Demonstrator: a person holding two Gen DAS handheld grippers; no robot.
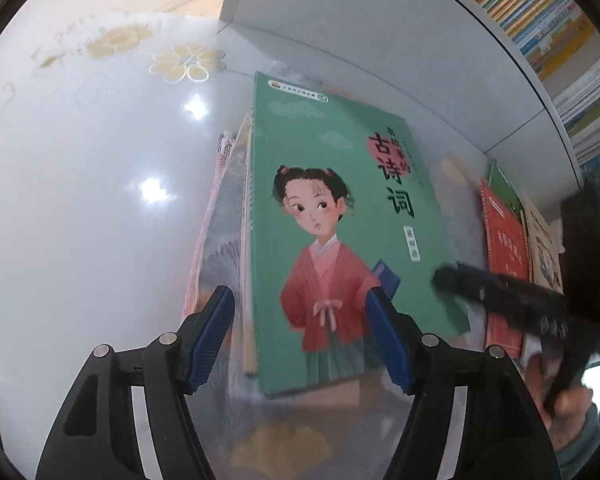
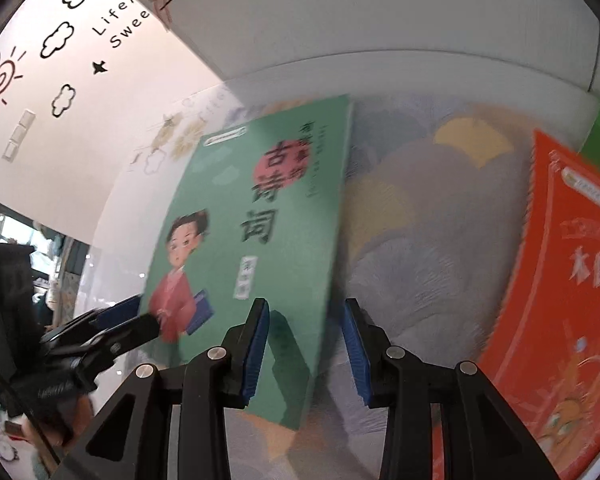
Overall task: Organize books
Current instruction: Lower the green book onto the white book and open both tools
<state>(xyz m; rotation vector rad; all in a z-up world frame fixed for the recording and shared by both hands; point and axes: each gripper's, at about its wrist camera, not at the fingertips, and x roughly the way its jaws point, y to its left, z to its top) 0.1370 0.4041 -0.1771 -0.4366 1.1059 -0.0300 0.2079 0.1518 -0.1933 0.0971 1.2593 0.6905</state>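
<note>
A green paperback book with a cartoon girl in a red robe (image 1: 340, 216) lies on top of a small stack of books (image 1: 224, 216) on the glossy white table (image 1: 80, 200). The left gripper (image 1: 300, 344) has its jaws open astride the stack's near end, pads clear. The right gripper (image 2: 304, 356) also has its jaws open, straddling the cover's near right corner without pressing it. A red spiral-bound book (image 2: 560, 300) lies to the right.

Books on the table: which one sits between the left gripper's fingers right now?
The green book with the girl in a red robe on its cover, topmost of its stack. The red book lies apart, to the right.
</note>
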